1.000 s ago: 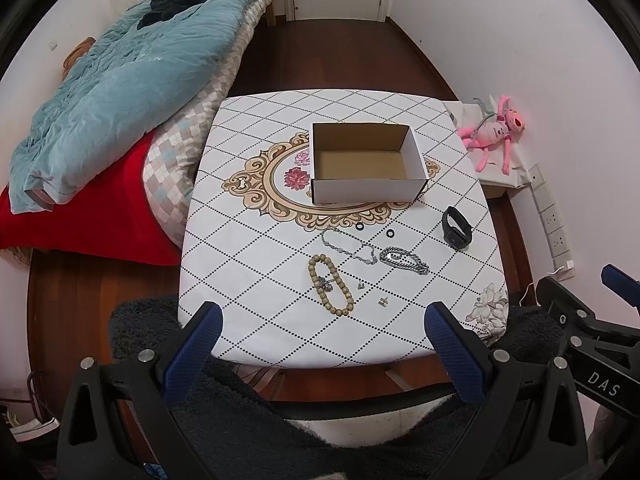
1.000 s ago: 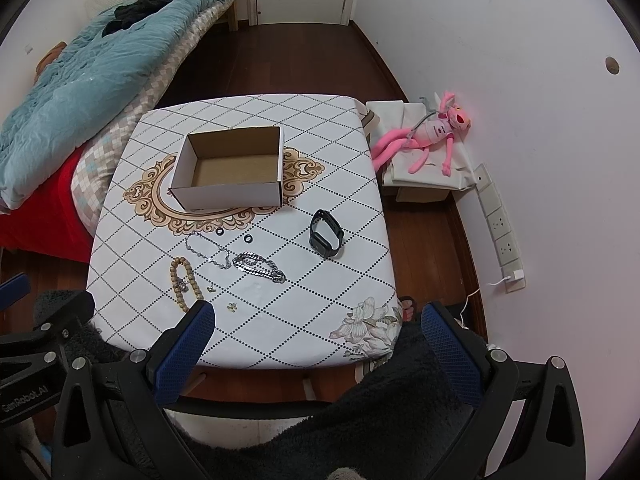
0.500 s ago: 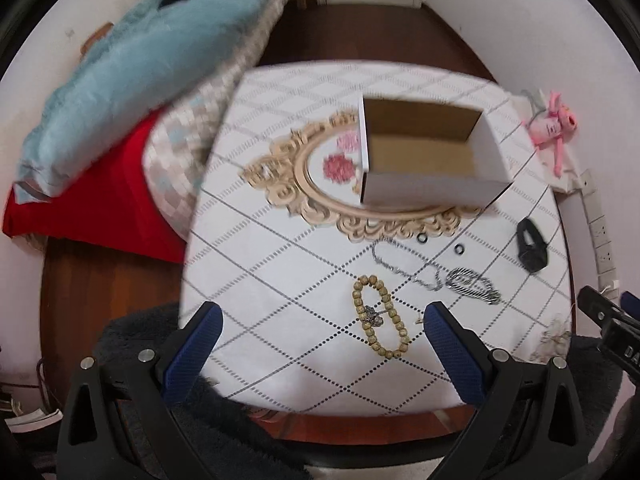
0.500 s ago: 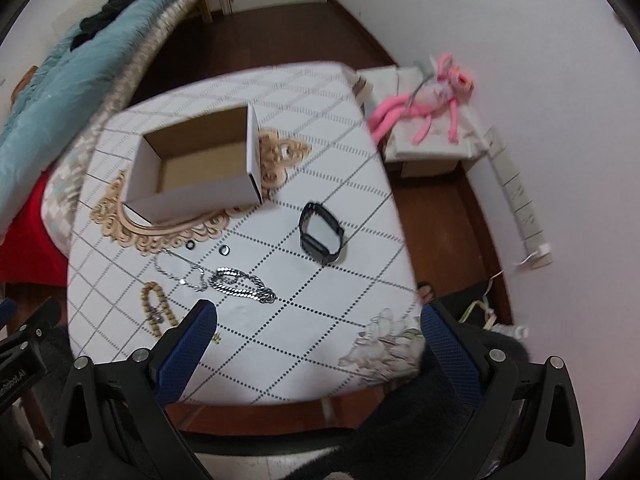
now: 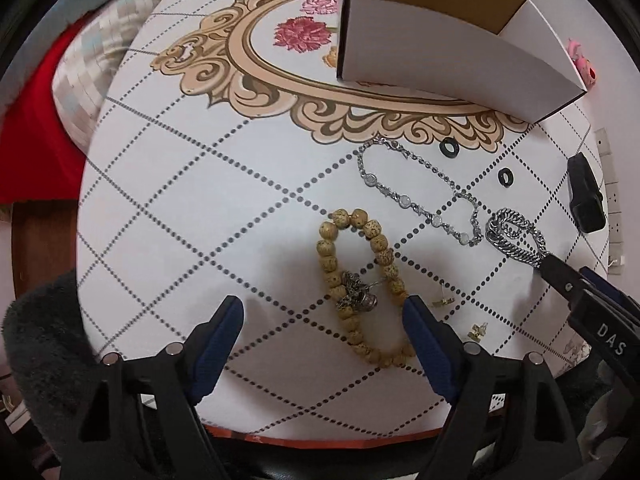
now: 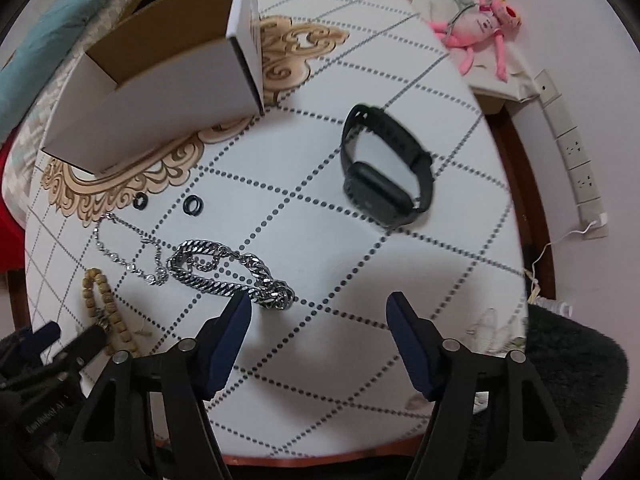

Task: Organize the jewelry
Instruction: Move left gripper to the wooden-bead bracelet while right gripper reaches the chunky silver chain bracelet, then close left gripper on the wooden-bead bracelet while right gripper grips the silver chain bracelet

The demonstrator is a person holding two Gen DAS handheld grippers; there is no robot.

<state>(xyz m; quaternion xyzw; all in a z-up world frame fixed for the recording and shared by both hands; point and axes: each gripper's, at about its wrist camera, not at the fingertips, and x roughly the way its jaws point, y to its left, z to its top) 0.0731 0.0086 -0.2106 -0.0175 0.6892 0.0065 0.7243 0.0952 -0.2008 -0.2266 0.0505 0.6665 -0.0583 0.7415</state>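
A tan bead bracelet (image 5: 362, 276) with a metal charm lies on the patterned table (image 5: 192, 208). My left gripper (image 5: 322, 308) points down over it, jaws closing, the bracelet partly between them and the pads not pressing on it. My right gripper (image 6: 318, 304) hangs over bare cloth, jaws closing, its left finger (image 6: 230, 328) at the knotted end of a chunky silver chain (image 6: 224, 272). A thin silver chain (image 5: 416, 196), two black rings (image 6: 194, 204) and a black watch band (image 6: 384, 172) lie nearby. The open cardboard box (image 5: 440, 40) stands behind them.
Two small gold earrings (image 5: 478, 330) lie right of the beads. A bed with a red sheet (image 5: 36, 128) borders the table's left side. A pink plush toy (image 6: 480, 24) and wall sockets (image 6: 576, 160) are at the right. A dark fluffy rug (image 6: 568, 380) lies below the near edge.
Both grippers have dropped close to the table, so the jewelry now fills the views. Both pairs of jaws have narrowed. Nothing on the table has moved.
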